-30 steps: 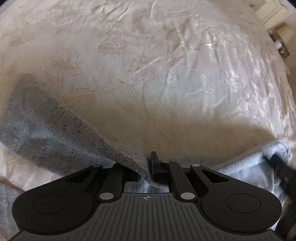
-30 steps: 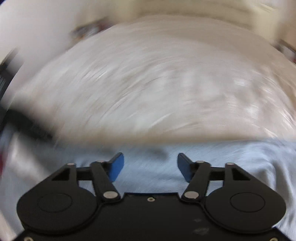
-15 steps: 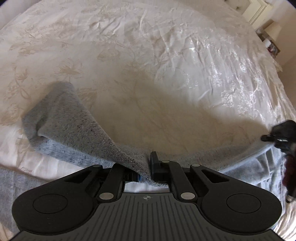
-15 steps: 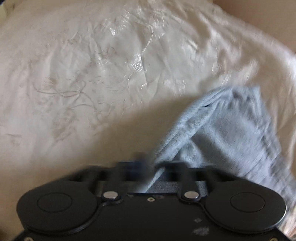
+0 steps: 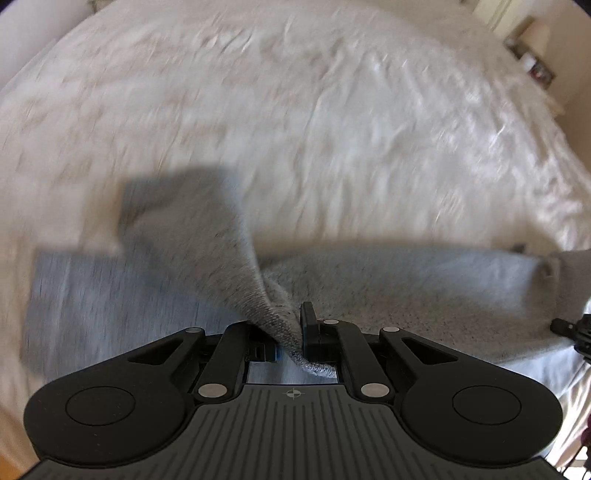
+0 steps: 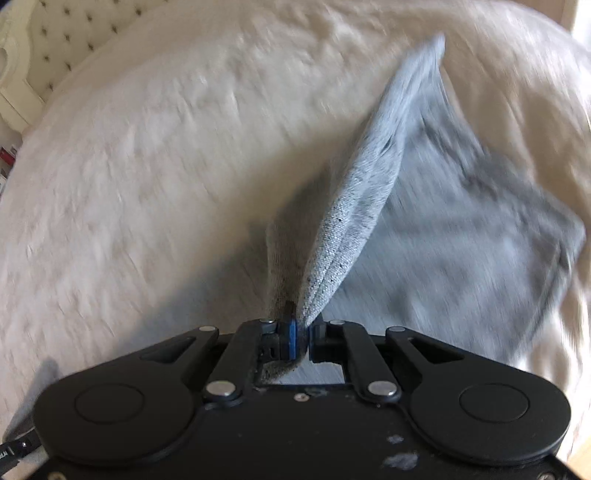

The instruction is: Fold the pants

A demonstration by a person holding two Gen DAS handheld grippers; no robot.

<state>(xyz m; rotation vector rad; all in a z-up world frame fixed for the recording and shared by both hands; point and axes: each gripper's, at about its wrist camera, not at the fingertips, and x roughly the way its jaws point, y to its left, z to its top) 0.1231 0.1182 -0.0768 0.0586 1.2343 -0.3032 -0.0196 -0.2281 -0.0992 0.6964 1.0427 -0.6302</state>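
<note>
Both claws are clamped on fabric: the left gripper (image 5: 291,332), low in the centre of the left wrist frame, has its two black fingers pinched on a bunched edge of the grey pants (image 5: 388,295), with a fold of knit poking through below the fingertips. From that pinch the cloth rises up and to the left as a twisted ridge, then spreads out as a blurred flat panel across the lower left of the frame. A second grey stretch runs rightward as a thick, rolled band to the right edge, where a small black piece of hardware (image 5: 570,328) juts in.

At the lower centre of the right wrist frame, the right gripper (image 6: 301,338) is likewise closed on the pants (image 6: 354,206), its blue pad (image 6: 293,338) pressed against a gathered seam. Held taut, the cloth climbs from the fingertips toward the upper right as a narrow, upright fold, while the rest of the garment lies blurred in a broad grey sheet across the right half of the frame.

Beneath everything lies the cream bedspread (image 5: 332,110), wrinkled and shiny, filling the upper part of both views. A tufted headboard (image 6: 55,48) shows in the upper left corner of the right wrist frame, and a lamp (image 5: 535,33) and cluttered furniture sit in the upper right corner of the left wrist frame. Both frames are smeared with blur away from the grippers.
</note>
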